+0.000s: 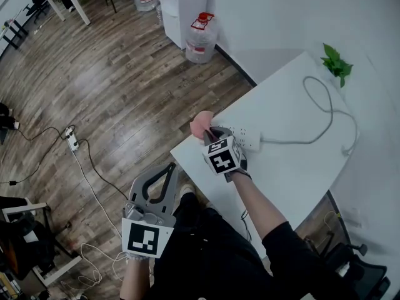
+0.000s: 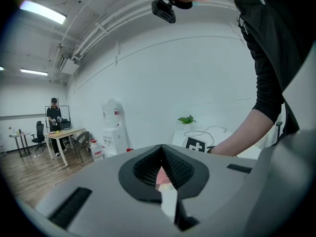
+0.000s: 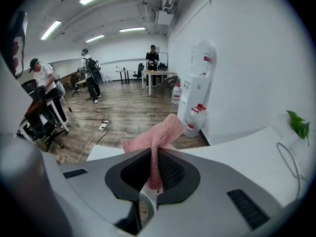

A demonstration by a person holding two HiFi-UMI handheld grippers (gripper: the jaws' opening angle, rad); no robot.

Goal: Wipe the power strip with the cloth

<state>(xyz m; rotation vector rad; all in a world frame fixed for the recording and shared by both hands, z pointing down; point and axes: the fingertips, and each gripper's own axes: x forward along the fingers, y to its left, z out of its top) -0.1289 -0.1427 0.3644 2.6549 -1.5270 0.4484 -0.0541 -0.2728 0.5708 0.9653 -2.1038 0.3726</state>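
Pinching one pink cloth (image 3: 159, 130), right claw (image 3: 154, 157) nears one power strip (image 1: 251, 140).

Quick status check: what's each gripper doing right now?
Left gripper: closed, holding nothing.
Right gripper: closed on the pink cloth.

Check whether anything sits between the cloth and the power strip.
Nothing visible does. The right gripper is shut on the cloth, right at one end of the strip; only its own cable trails off the other end.
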